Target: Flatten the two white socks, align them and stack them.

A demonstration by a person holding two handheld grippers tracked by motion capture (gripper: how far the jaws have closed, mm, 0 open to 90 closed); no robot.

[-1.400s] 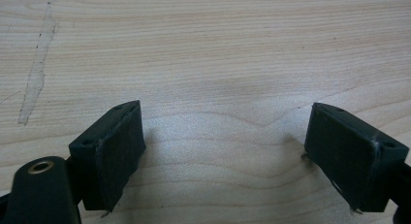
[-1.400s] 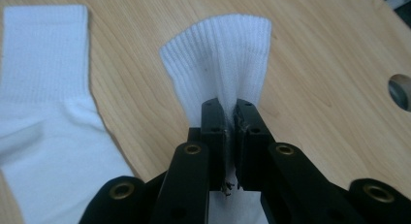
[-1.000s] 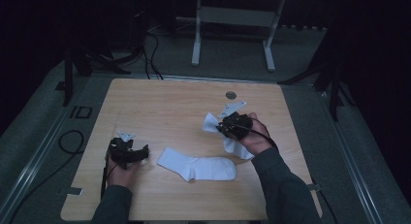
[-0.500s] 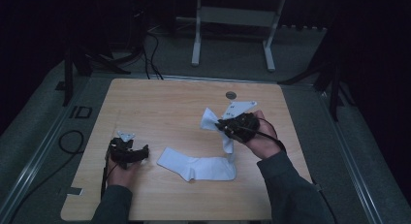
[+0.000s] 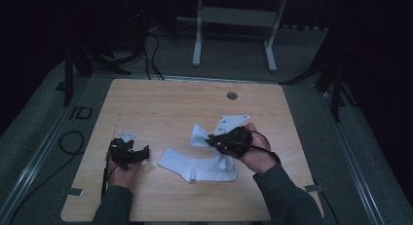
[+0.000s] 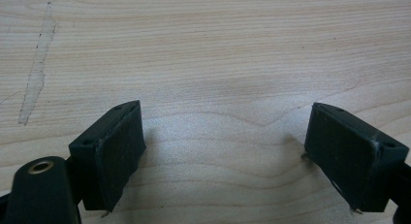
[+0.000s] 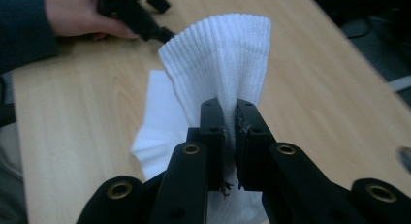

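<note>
Firmly pinched between the near-closed jaws of the right claw [image 7: 229,132] is the ribbed cuff of a white sock [image 7: 223,64], which fans out above the jaw tips and stands off the counter [image 5: 160,105]. In the high view that claw [image 5: 212,139] sits just right of the counter's middle, and the lifted cuff [image 5: 198,135] points up and toward the far left. The rest of the sock lies flat on the wood, with its long axis running roughly left to right across the near half. It looks light, limp and soft, likely to droop and fold wherever it is unsupported; the thicker ribbed cuff seems the surest place to grip. Well apart, near the counter's left edge, the left claw [image 5: 141,153] rests low with its jaws spread wide [image 6: 223,151] over bare wood, grasping nothing.
</note>
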